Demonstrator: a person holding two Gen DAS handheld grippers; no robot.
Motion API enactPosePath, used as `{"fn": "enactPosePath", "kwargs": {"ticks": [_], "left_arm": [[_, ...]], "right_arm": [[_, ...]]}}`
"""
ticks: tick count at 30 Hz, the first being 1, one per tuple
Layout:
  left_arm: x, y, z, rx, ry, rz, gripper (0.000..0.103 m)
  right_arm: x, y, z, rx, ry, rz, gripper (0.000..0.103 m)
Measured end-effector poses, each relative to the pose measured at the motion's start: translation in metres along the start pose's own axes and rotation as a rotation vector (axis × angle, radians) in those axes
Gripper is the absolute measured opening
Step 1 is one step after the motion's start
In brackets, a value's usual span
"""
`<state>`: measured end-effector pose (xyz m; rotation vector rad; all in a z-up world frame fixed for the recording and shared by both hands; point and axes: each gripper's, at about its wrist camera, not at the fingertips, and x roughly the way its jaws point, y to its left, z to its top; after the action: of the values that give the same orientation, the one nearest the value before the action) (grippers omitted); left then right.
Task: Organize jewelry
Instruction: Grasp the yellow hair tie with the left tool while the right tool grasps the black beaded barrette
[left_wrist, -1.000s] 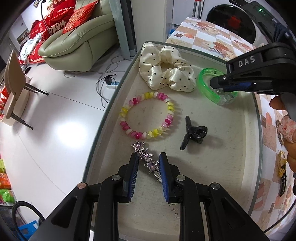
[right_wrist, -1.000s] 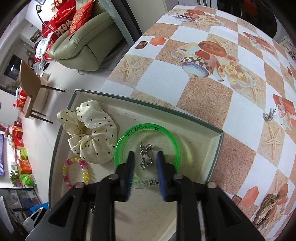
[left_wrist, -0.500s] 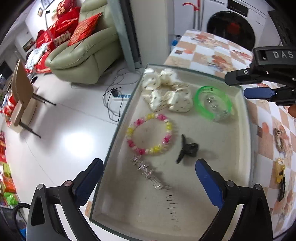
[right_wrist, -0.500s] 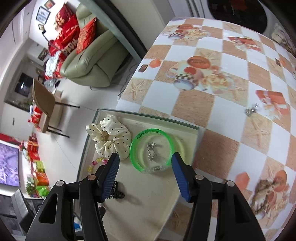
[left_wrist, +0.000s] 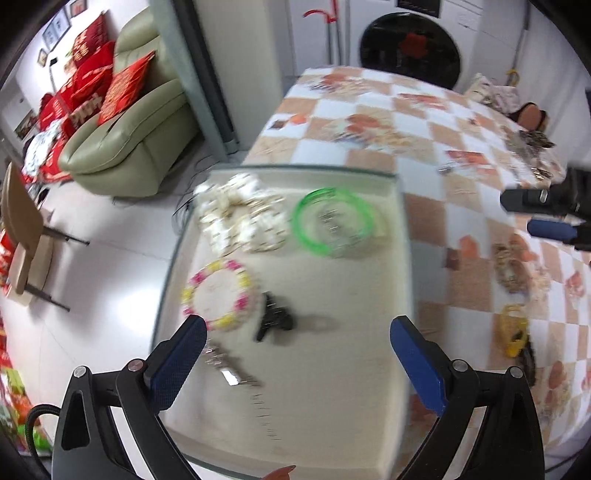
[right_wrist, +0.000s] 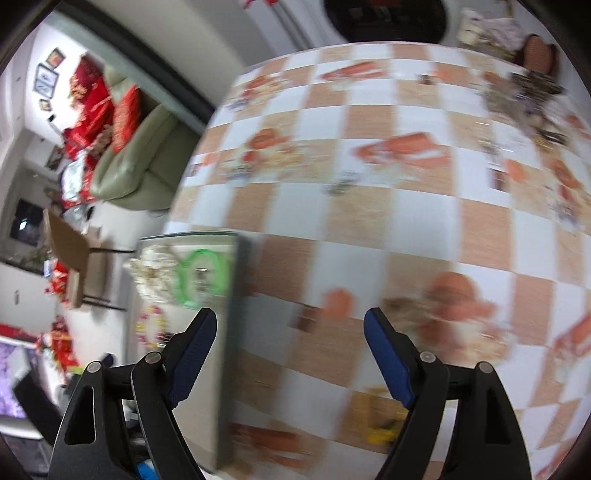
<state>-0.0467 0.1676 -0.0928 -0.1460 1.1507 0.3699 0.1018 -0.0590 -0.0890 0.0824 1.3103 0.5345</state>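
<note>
Jewelry pieces are lying in the shallow cream tray (left_wrist: 369, 424) on the checkered tablecloth (right_wrist: 369, 206).
Green plastic bangle (left_wrist: 332, 225) is resting near the tray's far right corner, beside the dotted cream scrunchie (left_wrist: 243, 218). Left tongs (left_wrist: 295, 354) are standing wide open, holding nothing; right tongs (right_wrist: 291, 350) are opening over the cloth, also holding nothing.

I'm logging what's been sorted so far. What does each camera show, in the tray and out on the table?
Shallow beige tray: one, at the table's corner.
Cream polka-dot scrunchie: one, tray's far end.
Green plastic bangle: one, beside the scrunchie, small metal piece inside.
Pink-and-yellow bead bracelet: one, tray's left side.
Black claw clip: one, beside the bracelet.
Silver hair clip: one, near end.
Yellow clip: one, on the checked tablecloth.
Left gripper: open, empty.
Right gripper: opening, empty.
</note>
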Motion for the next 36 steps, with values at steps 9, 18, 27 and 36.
{"fn": "enactPosePath", "kwargs": {"ticks": [9,18,27,36], "left_arm": [[-0.018,-0.067,0.006,0.084,-0.003,-0.095,0.102],[0.002,-0.117,0.007,0.145,0.051,-0.133,0.102],[0.034,-0.156,0.01,0.238,0.12,-0.224,0.102],[0.061,-0.18,0.004,0.318,0.185,-0.262,0.084]], "right_arm": [[-0.015,-0.085,-0.021,0.09,0.039,-0.123,0.084],[-0.021,-0.11,-0.067,0.05,0.107,-0.16,0.084],[-0.024,-0.103,-0.127,-0.016,0.109,-0.176,0.084],[-0.008,-0.085,-0.155,-0.045,0.083,-0.204,0.07]]}}
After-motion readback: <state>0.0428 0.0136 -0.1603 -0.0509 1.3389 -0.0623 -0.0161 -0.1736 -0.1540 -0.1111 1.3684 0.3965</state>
